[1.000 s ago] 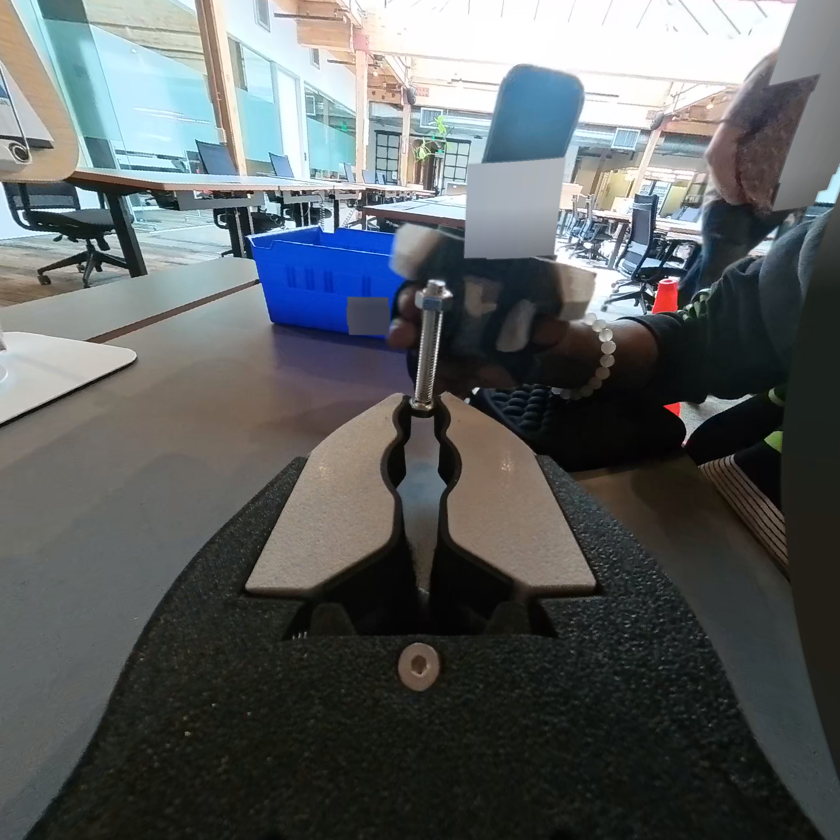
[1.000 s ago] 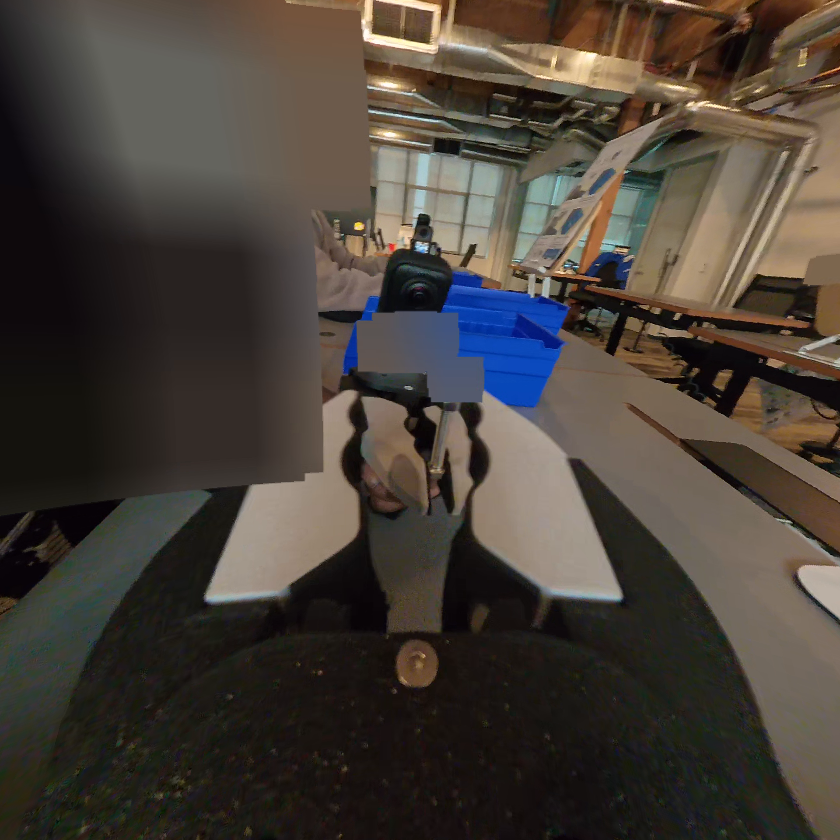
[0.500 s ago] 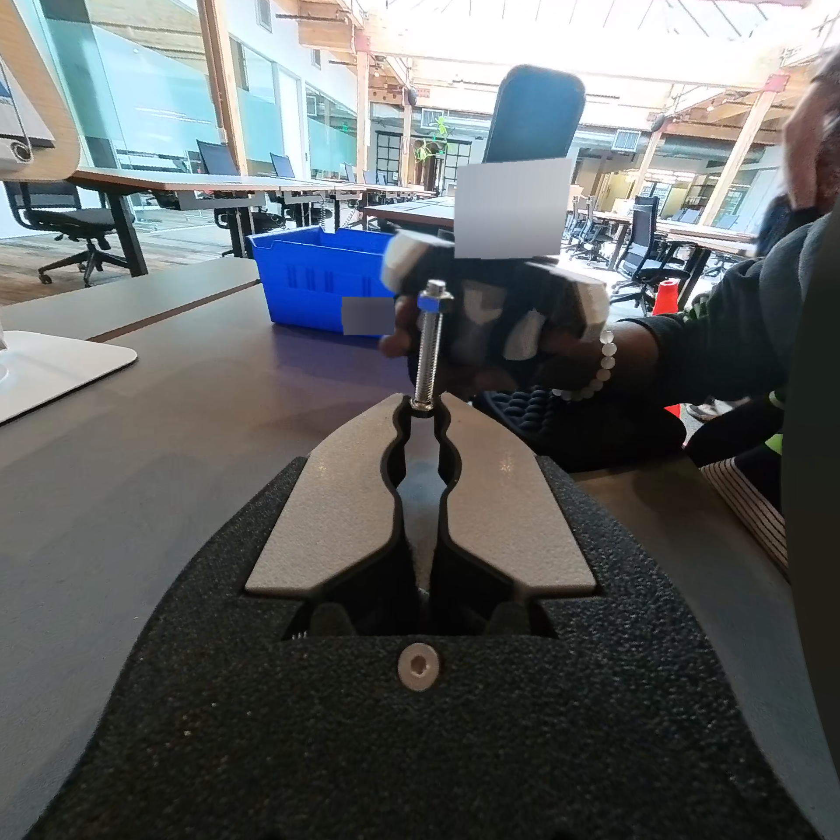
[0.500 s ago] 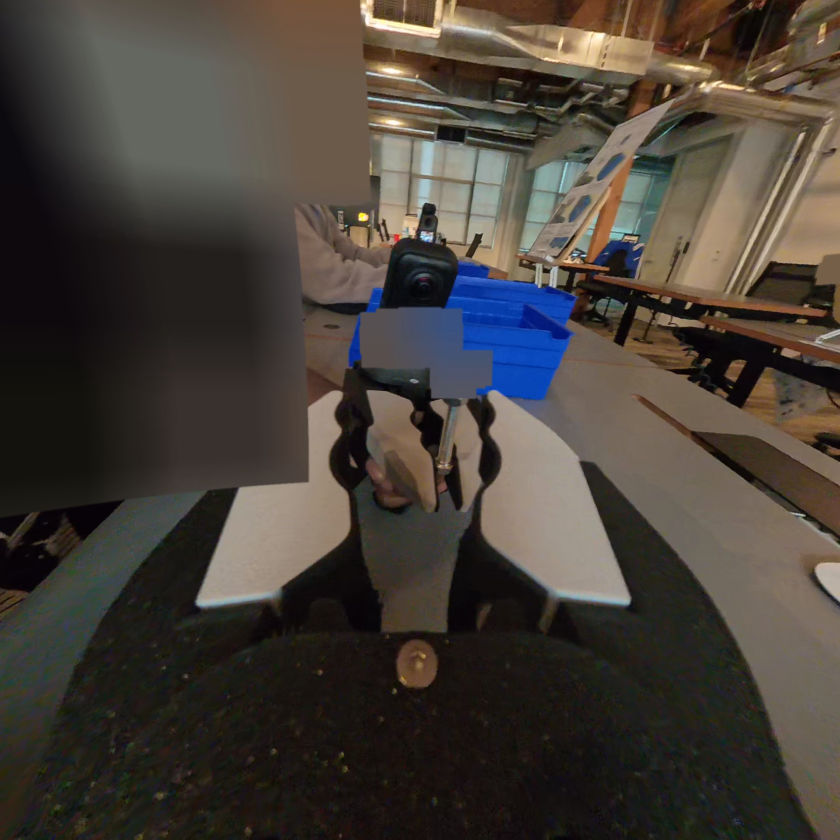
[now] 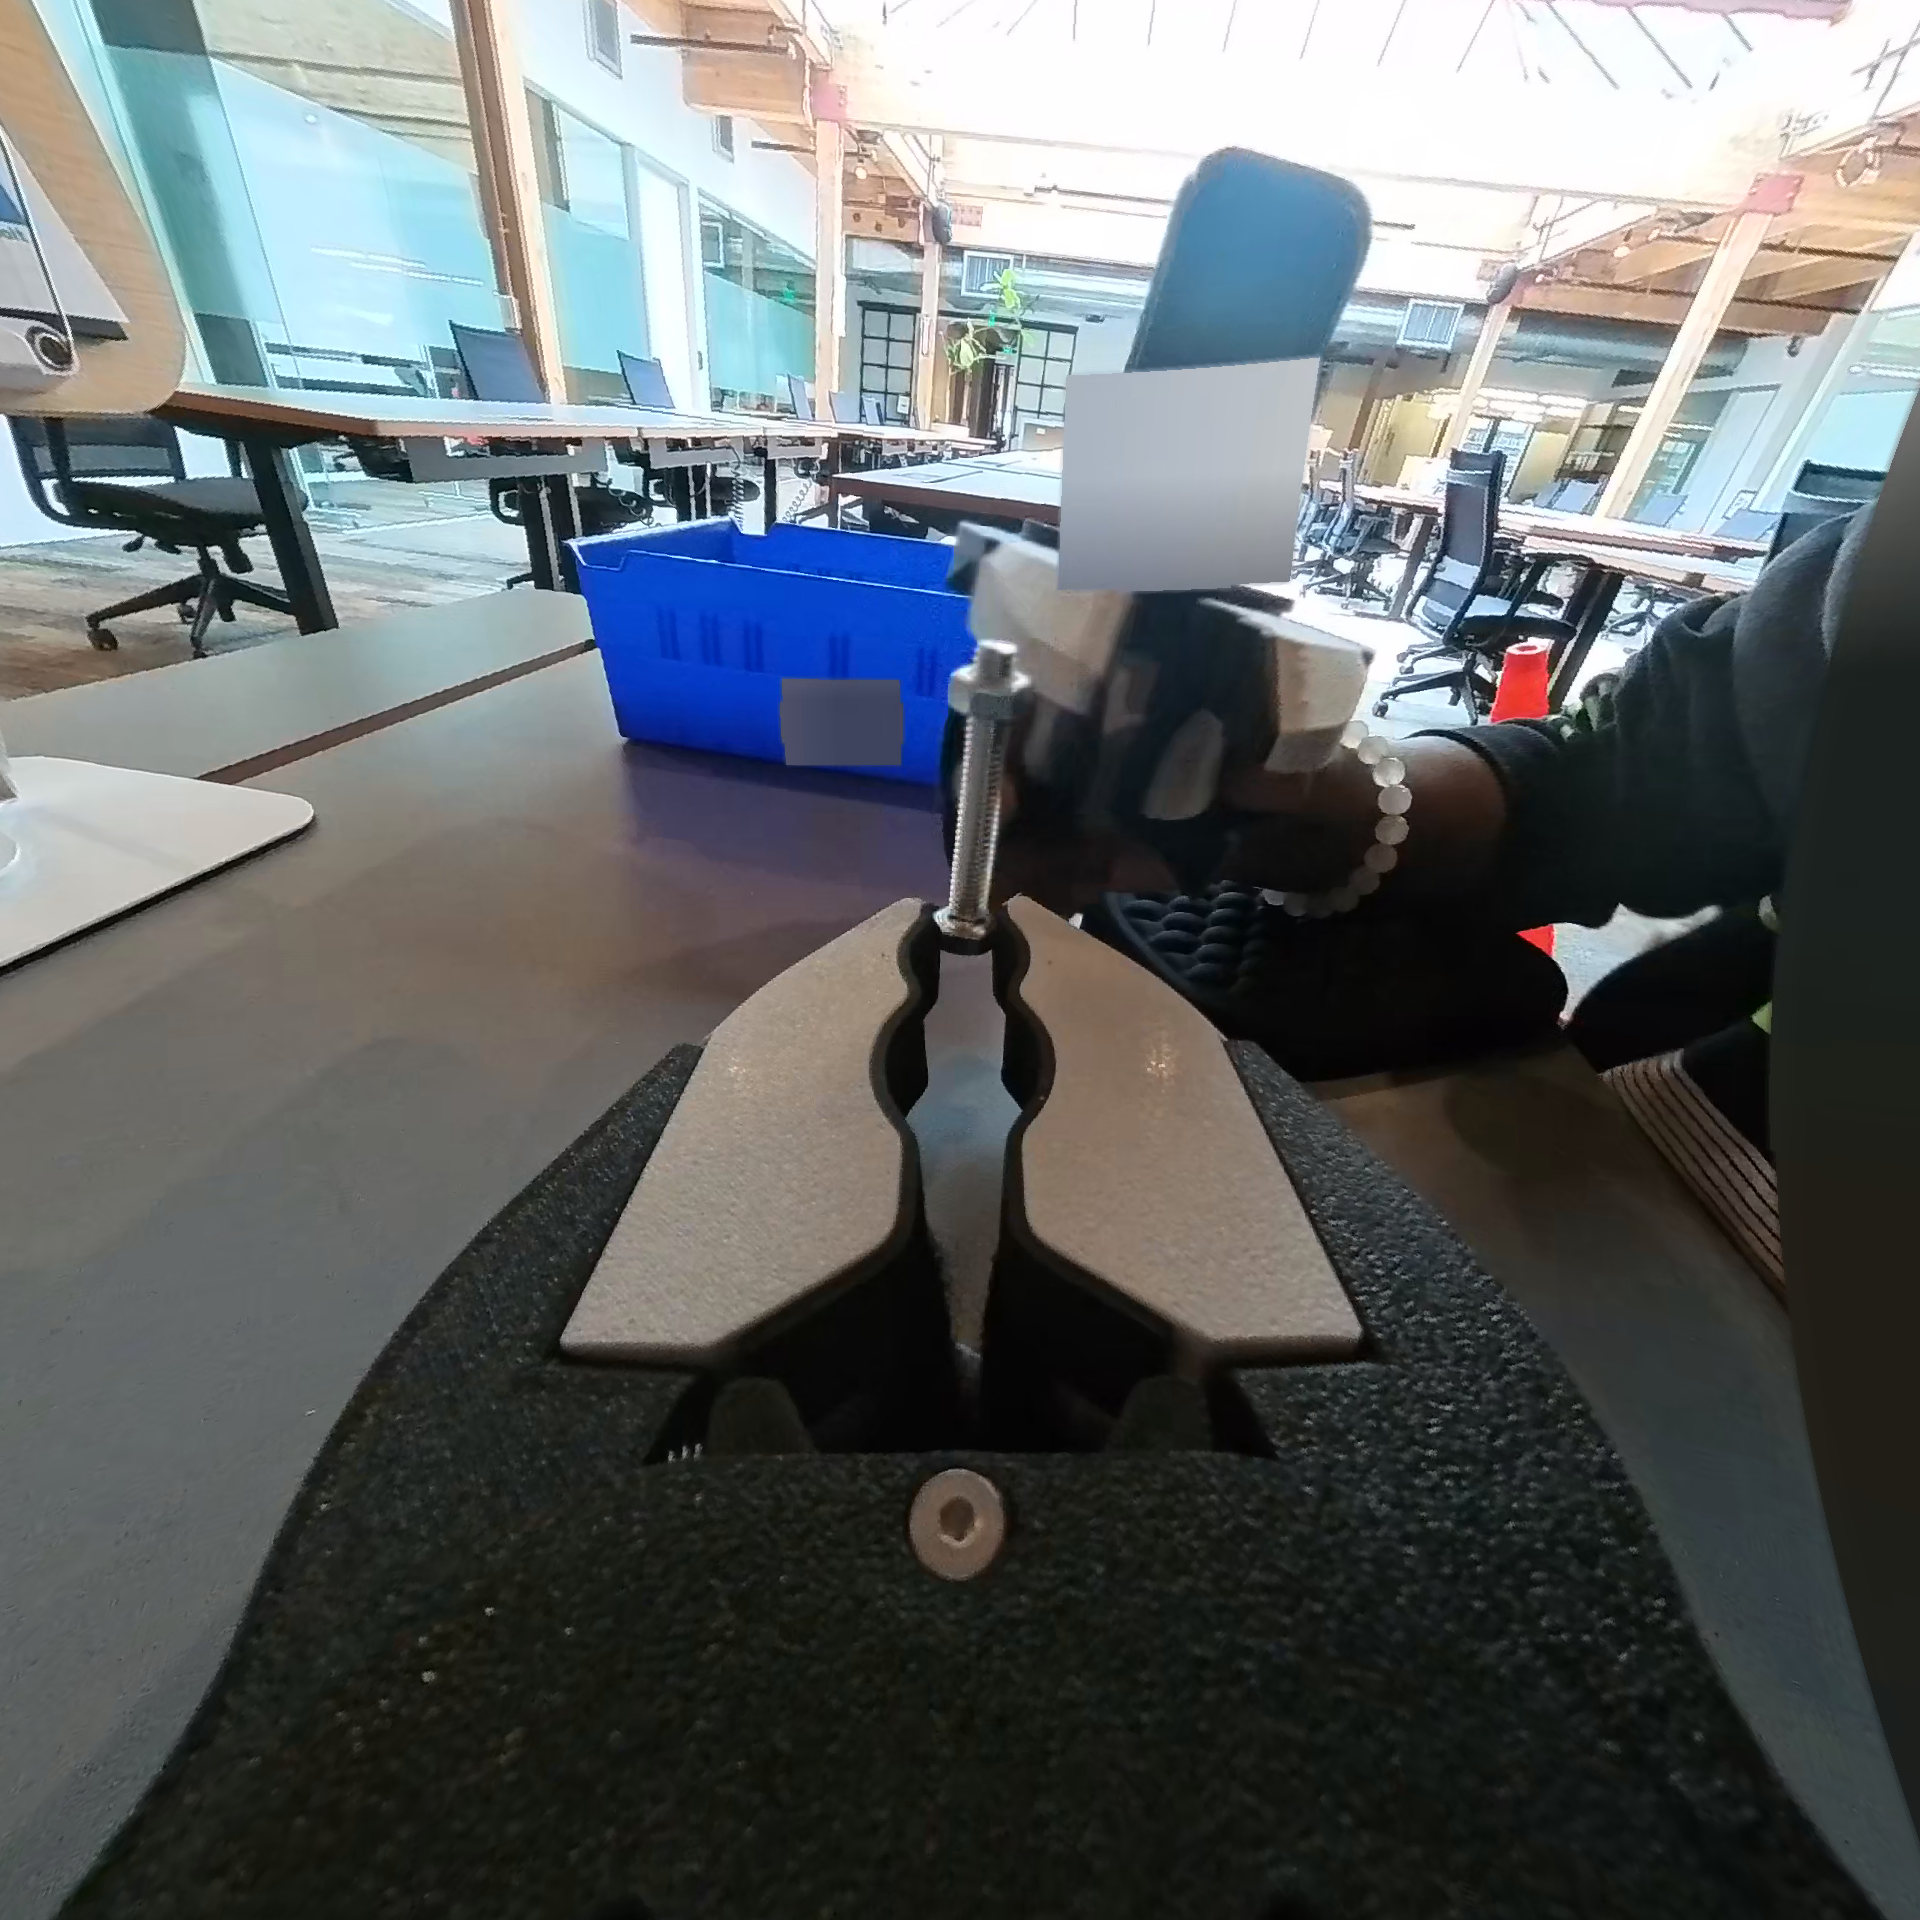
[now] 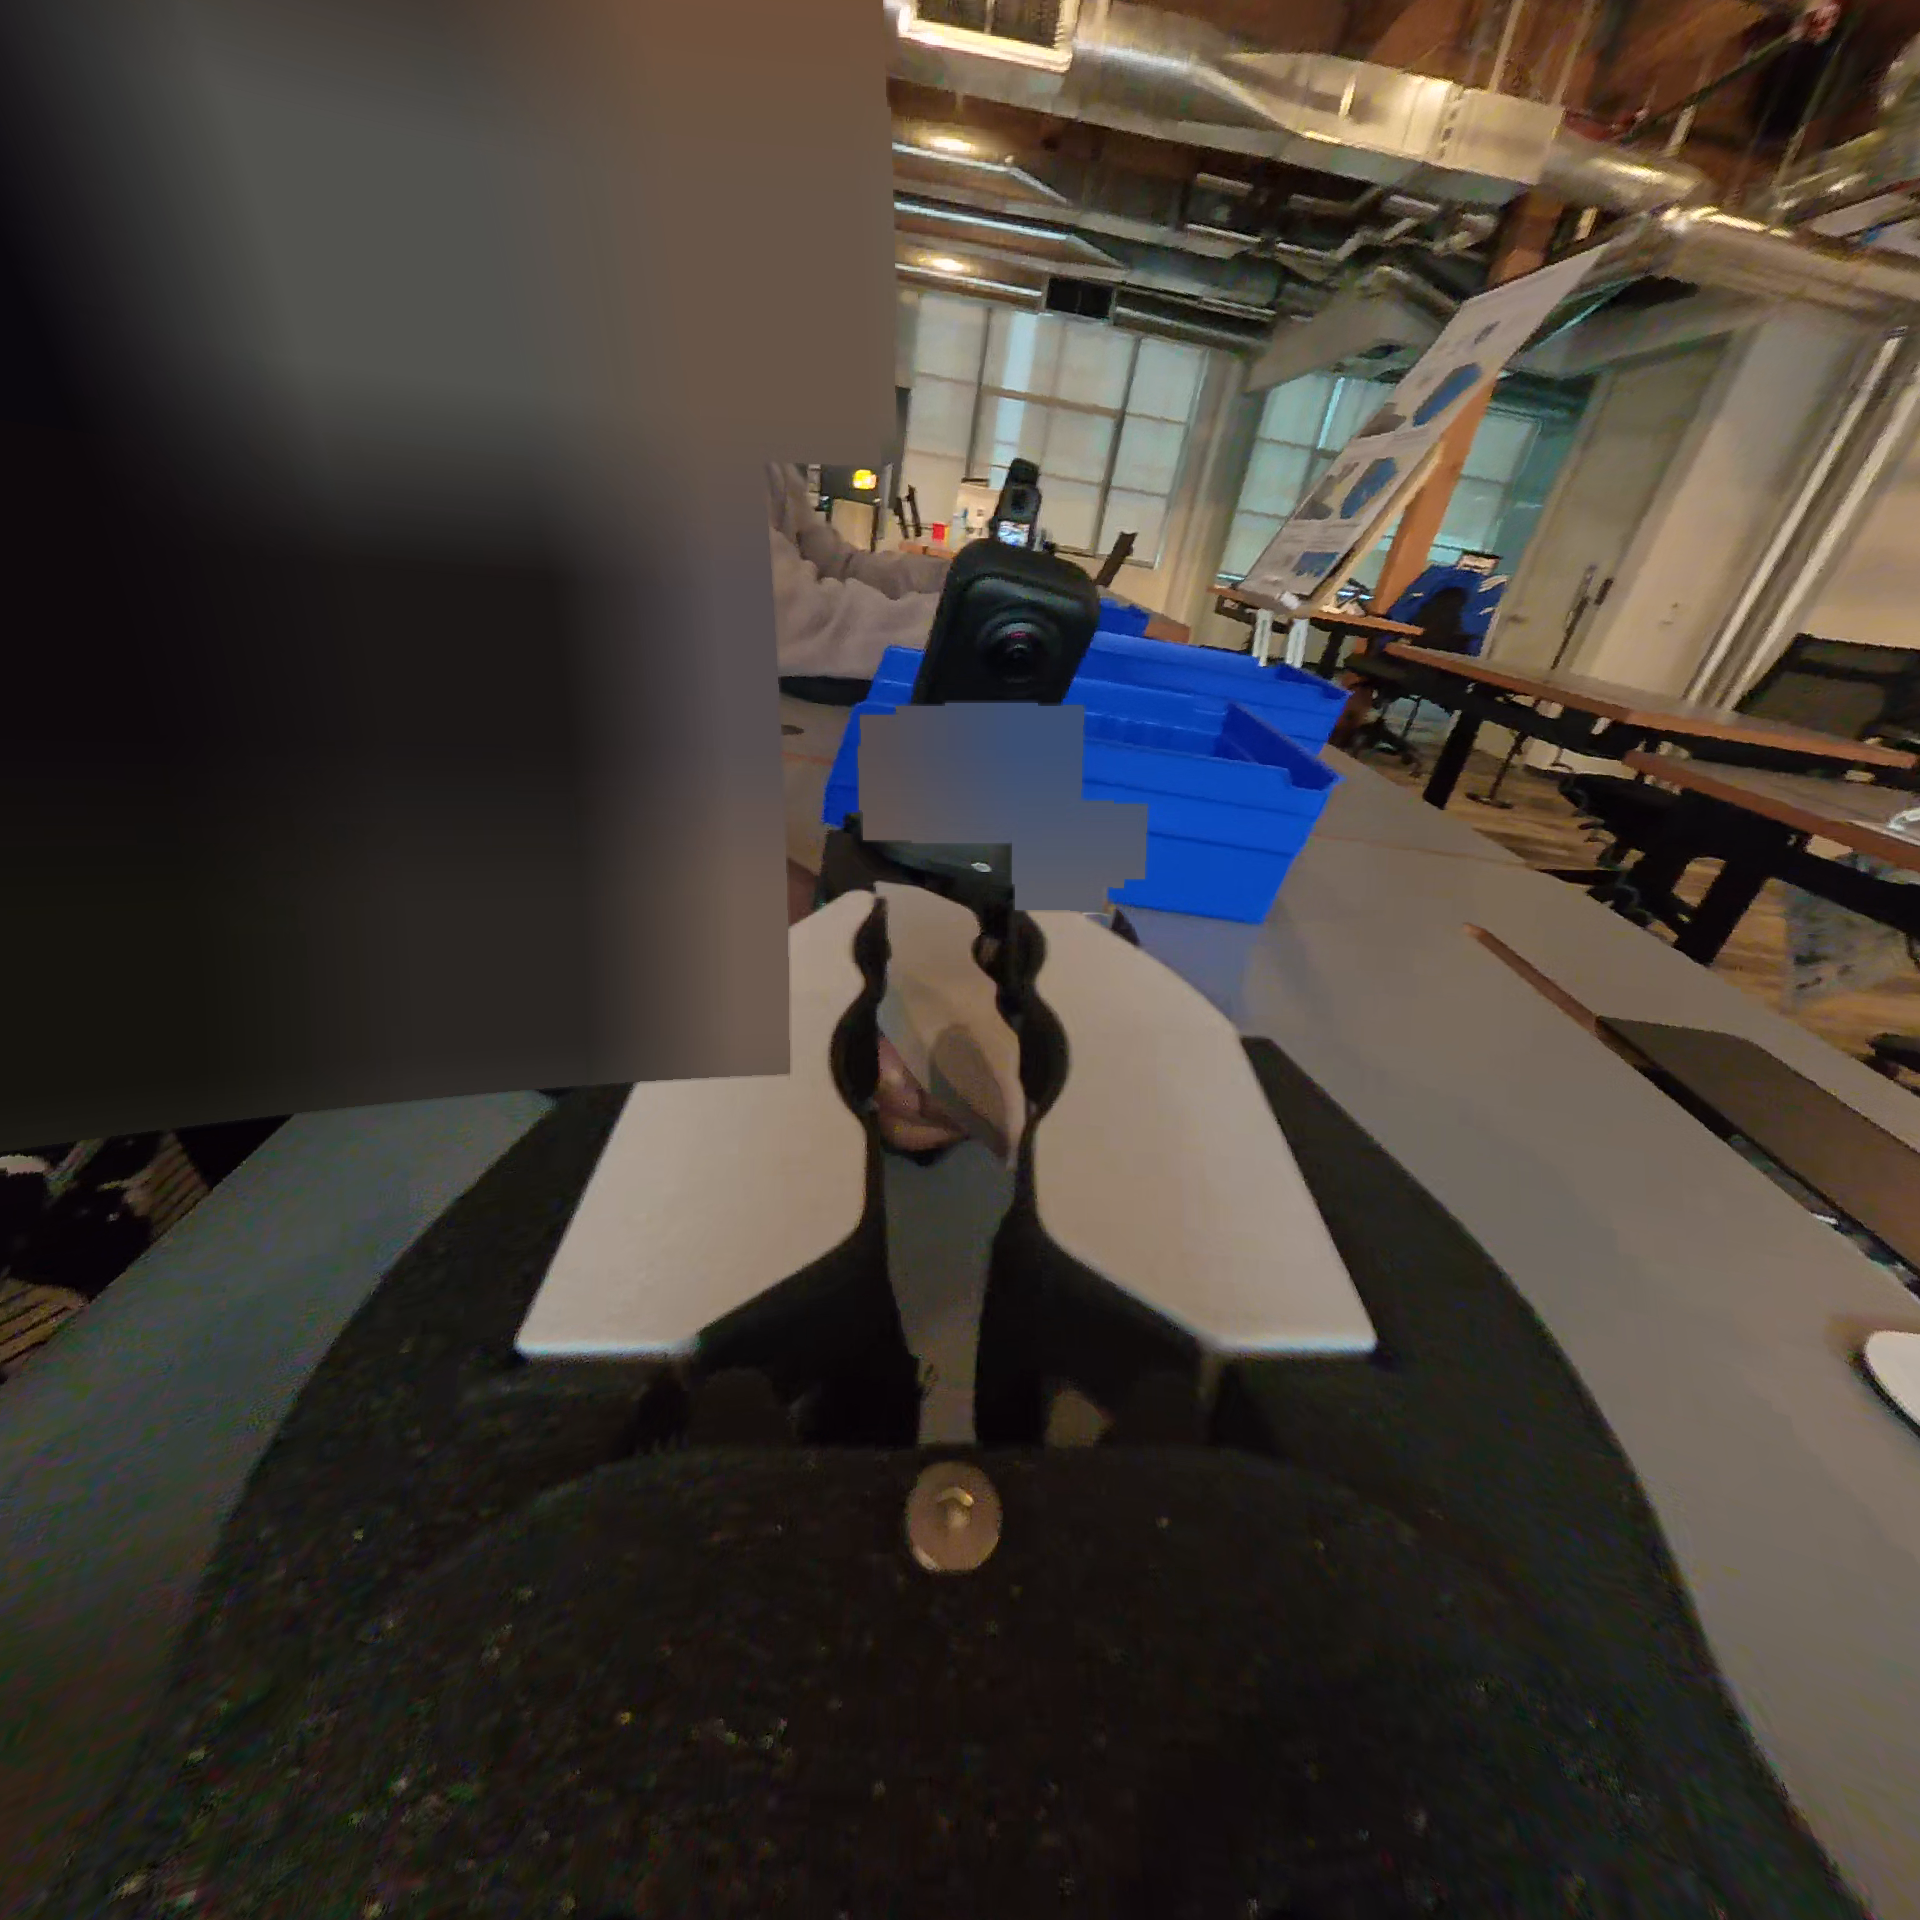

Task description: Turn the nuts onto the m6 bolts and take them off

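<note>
Nearest, the left gripper (image 5: 966,935) pinches the head of the silver bolt (image 5: 977,800) at its very fingertips; the bolt stands upright above the dark table (image 5: 416,935). The hold is shallow, so twisting force could tip or spin the bolt loose.

The nut (image 5: 989,688) sits near the top of the thread. Just behind it is the right gripper (image 6: 940,925), its jaws narrowed; whether they touch the nut cannot be told. A skewed bite risks cross-threading or a dropped nut.

Beyond stands the blue bin (image 5: 758,644).
</note>
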